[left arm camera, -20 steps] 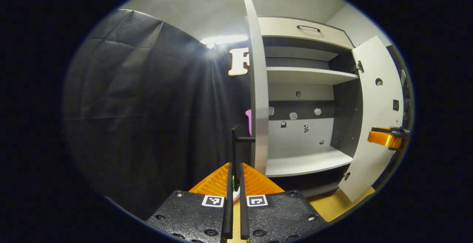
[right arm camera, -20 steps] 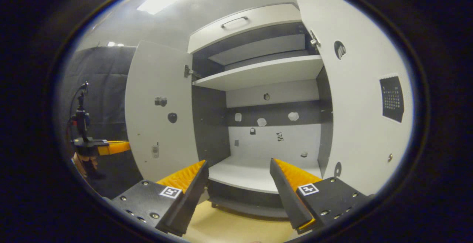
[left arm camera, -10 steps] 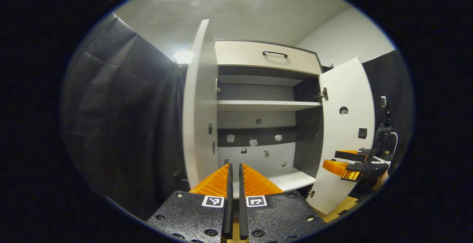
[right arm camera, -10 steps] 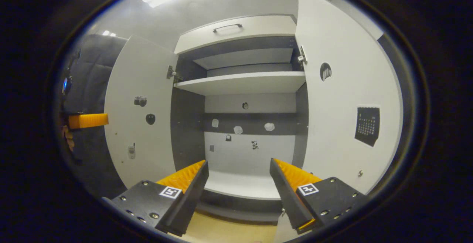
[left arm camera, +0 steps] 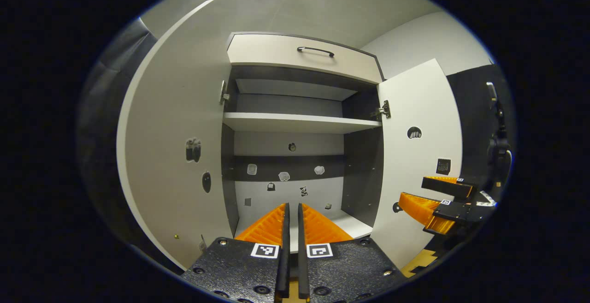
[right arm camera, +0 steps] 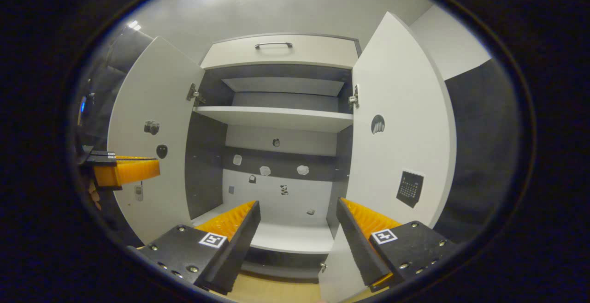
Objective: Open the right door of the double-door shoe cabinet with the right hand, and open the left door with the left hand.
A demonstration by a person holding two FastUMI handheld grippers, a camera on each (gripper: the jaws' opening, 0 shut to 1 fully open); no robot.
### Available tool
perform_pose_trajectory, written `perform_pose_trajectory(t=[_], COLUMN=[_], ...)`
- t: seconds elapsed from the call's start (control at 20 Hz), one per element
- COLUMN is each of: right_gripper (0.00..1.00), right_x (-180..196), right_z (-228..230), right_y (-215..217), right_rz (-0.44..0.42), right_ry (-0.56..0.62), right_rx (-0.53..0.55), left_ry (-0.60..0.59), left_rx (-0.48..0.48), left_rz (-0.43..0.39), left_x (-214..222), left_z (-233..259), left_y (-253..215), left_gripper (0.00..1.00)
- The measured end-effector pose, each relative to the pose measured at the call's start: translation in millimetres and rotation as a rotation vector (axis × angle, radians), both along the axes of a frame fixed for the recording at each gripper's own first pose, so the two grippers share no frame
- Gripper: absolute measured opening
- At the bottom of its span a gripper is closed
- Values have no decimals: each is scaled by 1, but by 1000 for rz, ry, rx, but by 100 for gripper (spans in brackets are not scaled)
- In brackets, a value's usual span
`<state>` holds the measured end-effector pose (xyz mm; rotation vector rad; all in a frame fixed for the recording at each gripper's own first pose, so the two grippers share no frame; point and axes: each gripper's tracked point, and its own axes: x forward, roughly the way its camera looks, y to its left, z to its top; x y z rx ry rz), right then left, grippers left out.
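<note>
White doors [right arm camera: 396,123] stand wide; left claw [left arm camera: 291,210] together, right claw [right arm camera: 297,210] apart.

Left door [right arm camera: 152,146] and right door [right arm camera: 401,146] flank the shelf [right arm camera: 276,117].

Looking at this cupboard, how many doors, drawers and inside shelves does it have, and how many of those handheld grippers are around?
Open doors: 2, the left door and the right door.
Drawers: 1, the top drawer, closed.
Inside shelves: 2, the upper shelf and the bottom shelf.
Grippers: 2, the left gripper and the right gripper.
Total: 7.
</note>
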<state>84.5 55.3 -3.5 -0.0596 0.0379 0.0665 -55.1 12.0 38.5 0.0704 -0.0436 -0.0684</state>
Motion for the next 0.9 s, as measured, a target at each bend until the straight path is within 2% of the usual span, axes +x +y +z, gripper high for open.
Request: perform_pose_trajectory(t=[0.05, 0.15, 0.2, 0.25, 0.4, 0.45, 0.5, 0.9], right_gripper=[98, 98, 93, 98, 93, 95, 95, 95], right_x=[-2, -5, -6, -7, -9, -10, -11, -14], right_z=[3, 8, 10, 12, 15, 15, 16, 14], right_y=[2, 8, 10, 12, 18, 18, 18, 19], right_rz=[-12, -12, -11, -7, 2, 1, 2, 8], right_ry=[-7, -19, -27, -32, -40, -42, -43, -35], right_rx=[-6, -13, -16, -15, -12, -12, -11, -7], left_ry=[-1, -1, 0, 3, -8, -14, -18, -27], left_rx=[8, 9, 10, 8, 18, 27, 31, 24], left_rz=[-2, -19, -27, -38, -7, 4, 10, 8], left_x=[4, 10, 11, 11, 17, 17, 16, 14], left_z=[-1, -3, -5, -6, -5, -5, -5, -4], left_y=[-4, -15, -18, -22, -16, -15, -15, -13], left_gripper=[8, 15, 35, 47, 86, 100, 97, 98])
